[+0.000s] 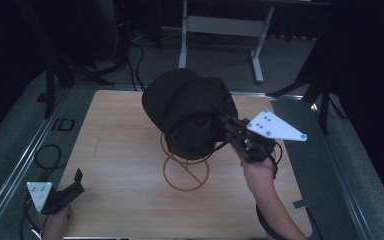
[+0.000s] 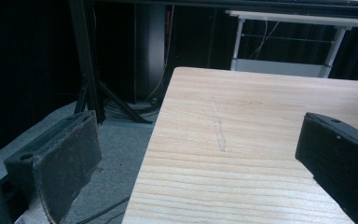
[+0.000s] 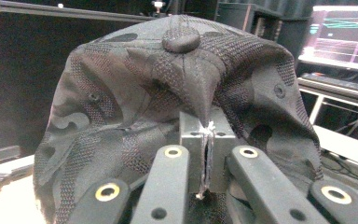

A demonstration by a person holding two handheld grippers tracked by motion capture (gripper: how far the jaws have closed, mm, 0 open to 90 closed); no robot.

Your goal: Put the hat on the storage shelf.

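Right hand-held gripper [image 3: 206, 154] clenched on cap [image 1: 192, 117] fabric (left [image 1: 65, 192] released, idle); a sideways tug could topple the stand [image 1: 186, 172].

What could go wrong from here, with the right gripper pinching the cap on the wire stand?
The right gripper holds just a small fold of the cap, so the fabric may slip free. The wire stand looks light; a pull could tip or drag it, since the left gripper is open at the table's near corner, not steadying it.
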